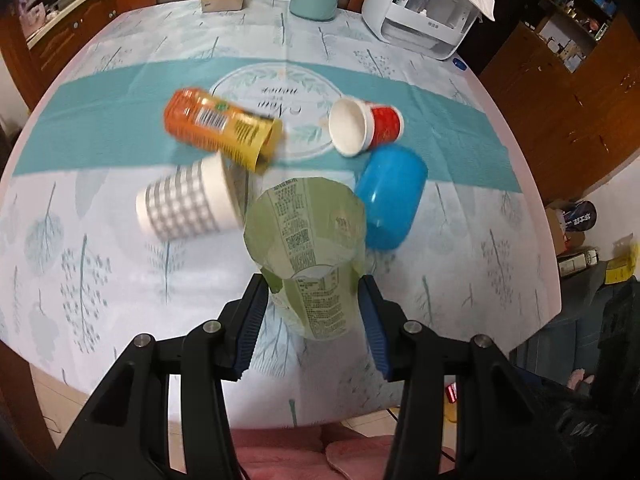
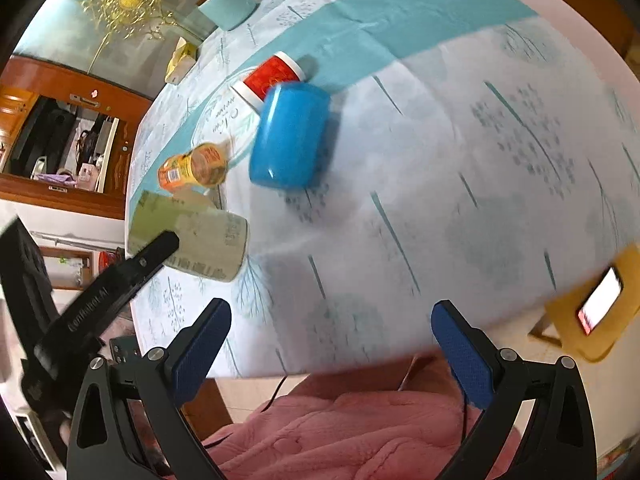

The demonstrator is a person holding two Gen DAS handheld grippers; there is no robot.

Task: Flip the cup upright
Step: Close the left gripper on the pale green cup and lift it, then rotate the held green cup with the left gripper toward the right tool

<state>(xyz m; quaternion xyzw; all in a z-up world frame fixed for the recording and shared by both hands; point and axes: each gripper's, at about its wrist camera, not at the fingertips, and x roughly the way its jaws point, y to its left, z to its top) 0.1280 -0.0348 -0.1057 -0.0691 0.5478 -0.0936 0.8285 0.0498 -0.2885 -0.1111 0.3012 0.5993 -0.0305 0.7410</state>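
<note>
The left tool squeezes the green cup near its small end, lifted over the bench, beside the blue cup lying down, while the right tool is wide apart, holding nothing.

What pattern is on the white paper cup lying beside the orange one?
A grey checked grid on the white paper cup, clearest in the left wrist view.

- The left claw had black angular arms, silver round screws and ribbed blue pads.
- The right claw matched; white lettering marked the left one's side.
</note>
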